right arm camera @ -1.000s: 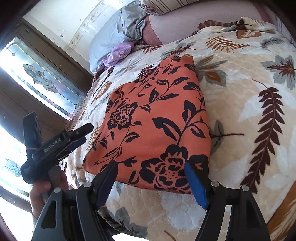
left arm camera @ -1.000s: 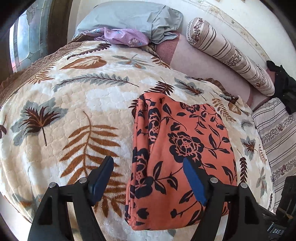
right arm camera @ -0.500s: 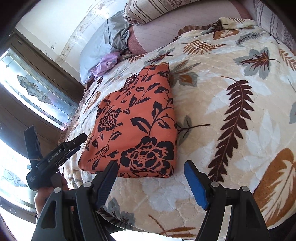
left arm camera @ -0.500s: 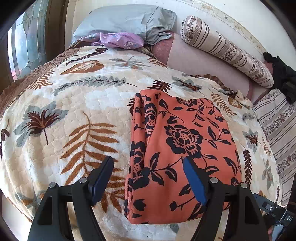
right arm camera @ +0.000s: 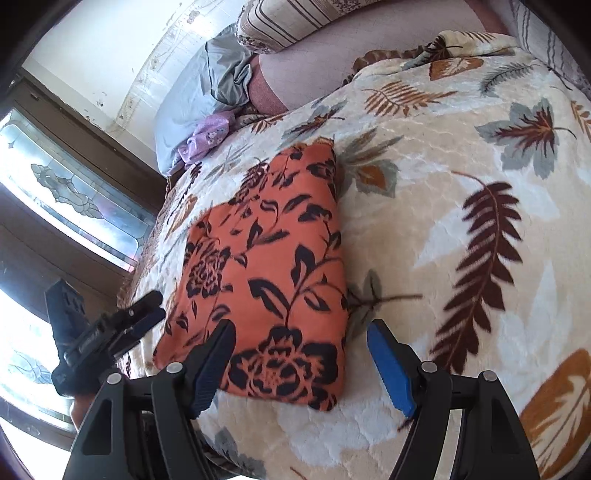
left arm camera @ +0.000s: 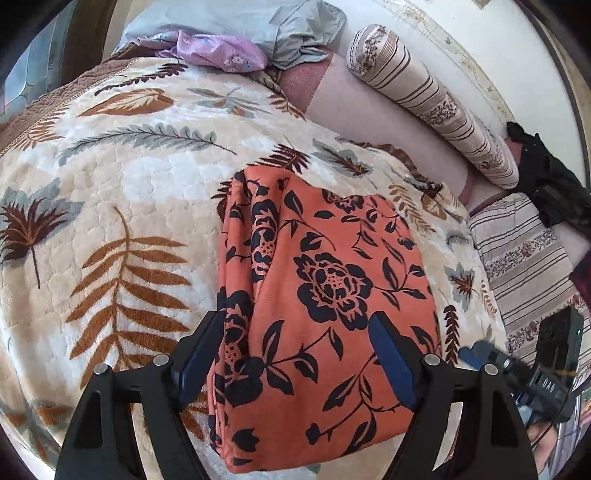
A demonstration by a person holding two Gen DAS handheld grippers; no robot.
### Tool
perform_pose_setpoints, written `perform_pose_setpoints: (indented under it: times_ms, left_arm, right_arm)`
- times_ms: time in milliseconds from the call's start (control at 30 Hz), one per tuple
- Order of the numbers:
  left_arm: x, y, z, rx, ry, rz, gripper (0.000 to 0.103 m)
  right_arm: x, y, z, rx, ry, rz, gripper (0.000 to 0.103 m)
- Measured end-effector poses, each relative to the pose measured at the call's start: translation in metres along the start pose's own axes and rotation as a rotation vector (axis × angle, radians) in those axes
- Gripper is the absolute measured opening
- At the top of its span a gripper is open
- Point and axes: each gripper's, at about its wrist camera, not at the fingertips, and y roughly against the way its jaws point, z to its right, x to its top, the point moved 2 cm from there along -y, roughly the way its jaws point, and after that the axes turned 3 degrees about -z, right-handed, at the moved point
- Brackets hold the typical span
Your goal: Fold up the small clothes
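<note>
Left wrist view, near to far. Left gripper (left arm camera: 297,360) low in frame, jaws spread wide and holding nothing, hanging over the near end of the folded cloth (left arm camera: 325,295). Cloth is orange with black flowers, folded to a tidy rectangle, stacked layers showing along its 9 o'clock edge. It lies flat on the blanket (left arm camera: 110,206), cream with brown and grey leaves, covering the bed. At 4 o'clock, part of the right gripper (left arm camera: 532,376) shows at the blanket's edge; blurred there, so its jaws cannot be read from this side. Striped sheet (left arm camera: 524,258) at 3 o'clock. Further back, a striped bolster (left arm camera: 432,99) at 1 o'clock, a black bundle (left arm camera: 546,181) beyond its far end. At 12 o'clock a grey pillow (left arm camera: 251,18) with a purple cloth (left arm camera: 218,51) in front of it.

Right wrist view. Right gripper (right arm camera: 301,365) jaws wide apart, empty, one finger over the near corner of the folded cloth (right arm camera: 266,266), the other over bare blanket (right arm camera: 461,147). Left gripper (right arm camera: 110,328) at 8 o'clock, beside the cloth's edge, not touching it as far as can be judged. Window (right arm camera: 74,199) at 9 o'clock. Grey pillow (right arm camera: 192,99) and purple cloth (right arm camera: 207,136) at 11 o'clock, bolster (right arm camera: 288,22) at 12.
</note>
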Motion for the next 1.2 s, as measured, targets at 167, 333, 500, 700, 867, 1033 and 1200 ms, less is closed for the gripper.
perform_pose_setpoints:
  times_ms: [167,333,500,700,867,1033,1200]
  left_arm:
    - [-0.001,-0.031,-0.005,0.024,0.017,-0.084,0.085]
    - [-0.006,-0.047,-0.003,0.037,-0.017,-0.102,0.07]
    - [0.006,-0.029,0.024,0.01,-0.064,-0.052,0.035]
    - [0.035,-0.019,0.102,-0.095,-0.137,0.072,0.035]
    - [0.034,-0.092,0.141,-0.047,-0.166,-0.055,0.056]
    - [0.012,-0.116,0.123,0.044,-0.119,-0.154,0.082]
    - [0.004,-0.075,0.127,0.128,-0.218,-0.05,0.082]
  right_arm:
    - [0.044,-0.06,0.017,0.027,-0.083,-0.107,0.077]
    - [0.04,-0.09,-0.005,0.003,0.051,-0.188,0.052]
    - [0.056,-0.058,-0.031,-0.025,0.187,-0.12,0.039]
    - [0.102,0.03,-0.022,-0.073,0.238,0.05,0.038]
    - [0.116,0.037,0.062,-0.112,0.068,0.049,0.047]
    - [0.076,0.015,0.137,-0.158,-0.135,0.013,0.069]
    - [0.063,0.059,0.115,-0.198,-0.076,0.204,0.069]
